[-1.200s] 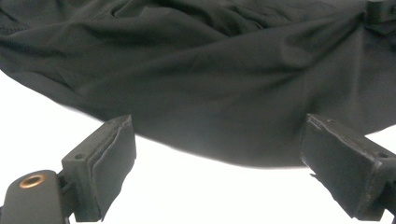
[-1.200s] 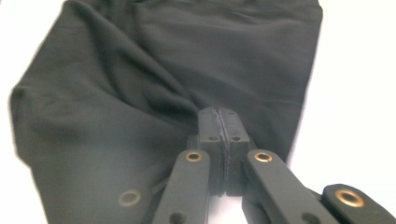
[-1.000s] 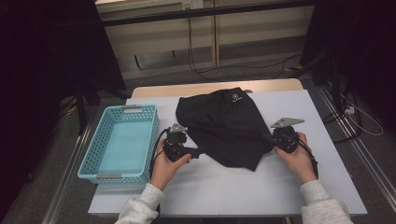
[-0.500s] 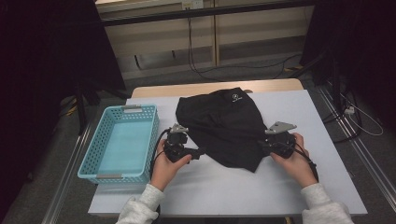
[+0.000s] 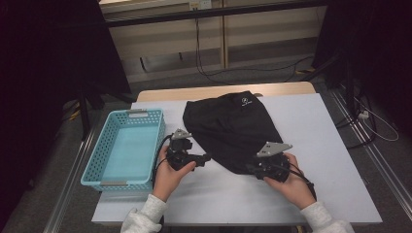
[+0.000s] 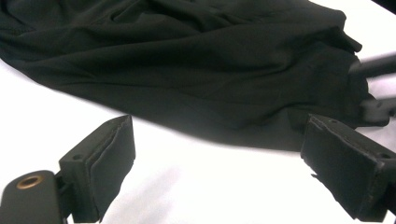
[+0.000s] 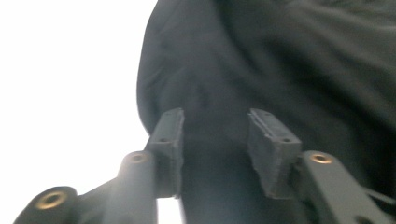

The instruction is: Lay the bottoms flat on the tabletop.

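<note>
across the middle of the high view: black garment (image 5: 233, 131) spread on the white table (image 5: 330, 160), small white logo near its far edge, near hem toward the lower centre of the frame. light blue basket (image 5: 127, 145) at left of centre, standing on the same table, apart from the cloth.

left of the garment's near edge: left gripper (image 5: 201, 158), held in the left hand (image 5: 167, 172), jaws pointing right toward the cloth. seen from the left gripper view (image 6: 219, 172): jaws spread wide, bare white table between them, dark cloth lying across the upper half of the frame just beyond the pads, not touched.

at the garment's lower right corner in the high view: right gripper (image 5: 251, 169), held in the right hand (image 5: 289, 182), grey plate on top, tips at the hem. seen from the right gripper view (image 7: 215, 135): jaws partly apart, just been closing, dark cloth (image 7: 280, 70) between and under the pads; pads not yet pressing the fabric.
</note>
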Demonstrator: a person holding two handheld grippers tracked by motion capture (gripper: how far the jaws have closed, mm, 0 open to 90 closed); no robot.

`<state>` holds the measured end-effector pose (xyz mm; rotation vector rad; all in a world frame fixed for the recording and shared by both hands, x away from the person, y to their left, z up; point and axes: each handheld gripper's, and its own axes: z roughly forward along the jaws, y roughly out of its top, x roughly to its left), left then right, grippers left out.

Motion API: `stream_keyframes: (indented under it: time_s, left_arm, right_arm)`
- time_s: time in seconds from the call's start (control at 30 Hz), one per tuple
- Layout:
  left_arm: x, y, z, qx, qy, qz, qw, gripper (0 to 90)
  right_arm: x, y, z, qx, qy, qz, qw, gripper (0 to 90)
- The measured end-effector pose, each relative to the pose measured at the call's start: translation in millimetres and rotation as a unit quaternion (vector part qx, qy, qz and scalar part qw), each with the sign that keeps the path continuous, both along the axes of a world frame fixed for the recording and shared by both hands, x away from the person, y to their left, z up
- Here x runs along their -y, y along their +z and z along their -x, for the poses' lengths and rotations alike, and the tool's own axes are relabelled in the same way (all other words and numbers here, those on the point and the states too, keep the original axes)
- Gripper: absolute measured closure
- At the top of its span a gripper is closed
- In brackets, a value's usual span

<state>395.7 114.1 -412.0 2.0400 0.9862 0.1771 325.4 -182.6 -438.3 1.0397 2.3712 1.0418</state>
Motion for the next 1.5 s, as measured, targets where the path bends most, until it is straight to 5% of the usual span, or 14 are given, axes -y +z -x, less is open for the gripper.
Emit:
stream_keyframes:
  time_s: [0.07, 0.23, 0.7, 1.2, 1.33, 1.5]
  left_arm:
    - [-0.4, 1.0, -1.6, -0.001, 0.0, 0.002, 1.0, 10.1]
    - [-2.2, 1.0, -3.0, 0.0, 0.002, 0.0, 1.0, 10.1]
    - [-5.7, -2.6, -7.1, -0.006, 0.001, 0.005, 1.0, 10.0]
    - [-11.2, -4.4, 2.9, -0.012, 0.013, 0.001, 0.9998, 10.1]
    - [-13.5, -6.0, 2.0, -0.014, 0.015, -0.003, 0.9998, 10.1]
    - [-9.8, -10.5, 3.6, -0.016, 0.011, -0.007, 0.9998, 10.0]
  right_arm:
    - [-1.9, -6.3, 0.9, -0.009, 0.013, 0.006, 0.9999, 63.9]
    - [0.3, -11.5, -1.2, -0.025, 0.029, 0.01, 0.9992, 89.9]
    - [-13.1, 5.2, 0.1, -0.022, 0.059, -0.026, 0.9977, 90.0]
    - [-47.4, 13.2, 19.9, -0.038, 0.148, -0.066, 0.986, 90.0]
    - [-57.6, 11.4, 26.9, -0.035, 0.157, -0.055, 0.9854, 78.1]
    - [-39.4, 13.2, 14.6, -0.017, 0.098, -0.056, 0.9935, 59.8]
